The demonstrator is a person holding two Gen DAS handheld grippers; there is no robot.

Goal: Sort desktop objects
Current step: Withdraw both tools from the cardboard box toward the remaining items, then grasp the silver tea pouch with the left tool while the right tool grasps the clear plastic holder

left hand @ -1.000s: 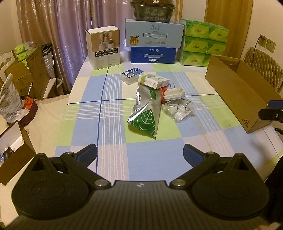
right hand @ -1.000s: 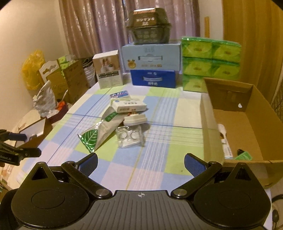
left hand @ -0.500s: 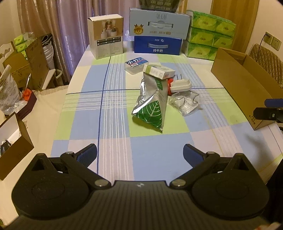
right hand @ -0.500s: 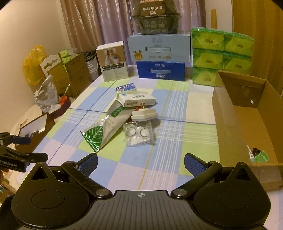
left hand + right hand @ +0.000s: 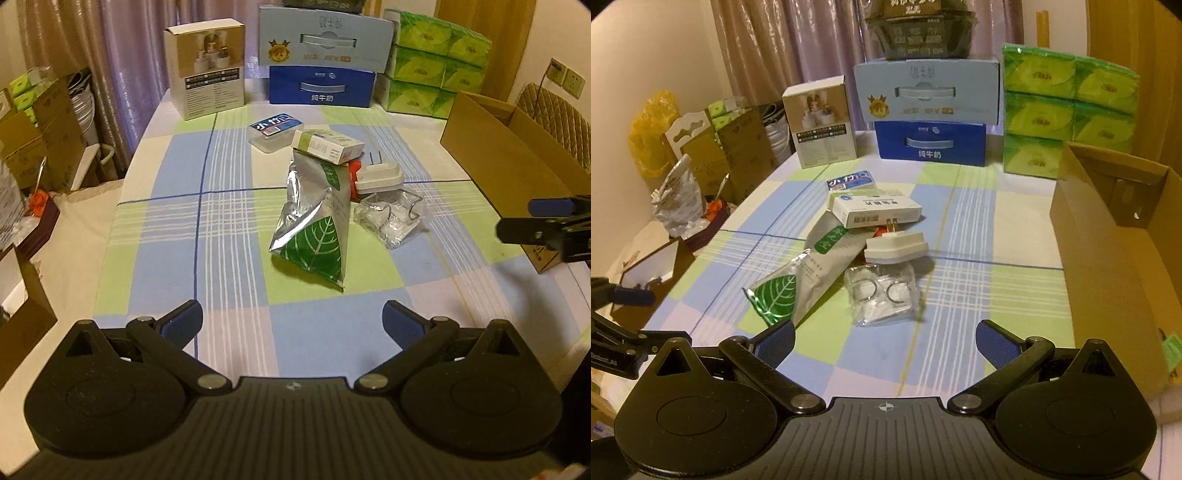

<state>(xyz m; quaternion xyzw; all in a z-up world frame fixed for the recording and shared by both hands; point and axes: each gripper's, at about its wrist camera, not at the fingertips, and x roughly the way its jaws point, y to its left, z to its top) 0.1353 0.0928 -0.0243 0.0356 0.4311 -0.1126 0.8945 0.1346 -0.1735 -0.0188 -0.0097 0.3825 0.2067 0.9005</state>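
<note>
Sorting had barely begun: the foil pouch [image 5: 314, 236], medicine box [image 5: 327, 146], plug adapter [image 5: 897, 246] and clear packet [image 5: 882, 295] lay mid-tabletop, cardboard box [image 5: 1108, 236] at its right edge. Both grippers' [image 5: 291, 319] [image 5: 884, 338] fingers gaped wide, empty.

At the far end of the checked tablecloth [image 5: 229, 229] I see a white product box [image 5: 205, 70] on the left, a pale blue carton [image 5: 927, 90] stacked on a dark blue one [image 5: 931, 144], green tissue packs [image 5: 1067, 110] on the right, and curtains [image 5: 783, 40] behind.
</note>
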